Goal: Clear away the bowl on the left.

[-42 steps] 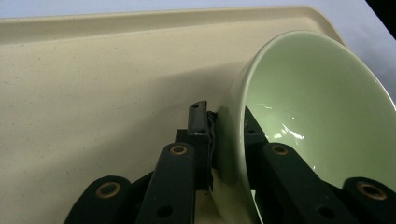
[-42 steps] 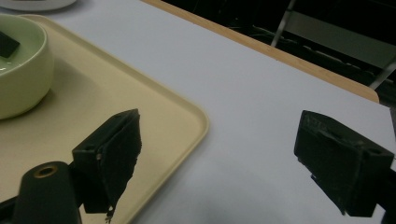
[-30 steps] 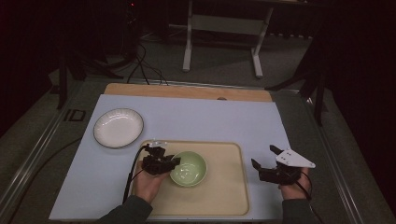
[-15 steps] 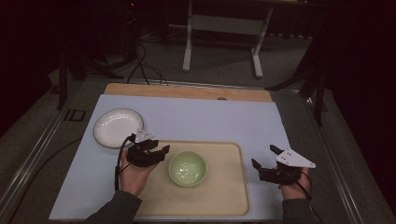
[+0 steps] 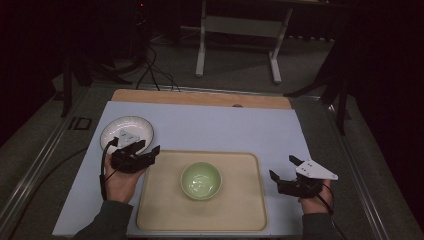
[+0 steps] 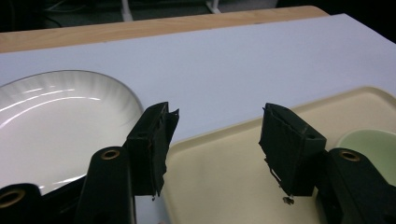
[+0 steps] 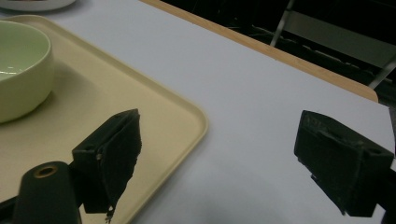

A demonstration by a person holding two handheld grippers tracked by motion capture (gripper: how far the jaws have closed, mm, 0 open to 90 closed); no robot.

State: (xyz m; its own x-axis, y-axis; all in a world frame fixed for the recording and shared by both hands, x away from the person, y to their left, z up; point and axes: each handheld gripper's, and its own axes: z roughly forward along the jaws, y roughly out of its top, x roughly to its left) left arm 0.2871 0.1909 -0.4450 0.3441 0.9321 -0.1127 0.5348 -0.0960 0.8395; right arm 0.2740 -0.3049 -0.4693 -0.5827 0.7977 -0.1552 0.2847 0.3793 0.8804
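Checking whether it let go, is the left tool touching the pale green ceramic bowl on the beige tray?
Apart. The high view shows the left tool at the tray's left edge, with bare tray between it and the bowl.

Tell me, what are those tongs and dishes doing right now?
Left tongs open, over tray's left edge near white plate. Right tongs open, empty. Green bowl on tray, untouched.

Both hands hold their tools low, left tool (image 5: 142, 151) and right tool (image 5: 282, 167) gaping empty.
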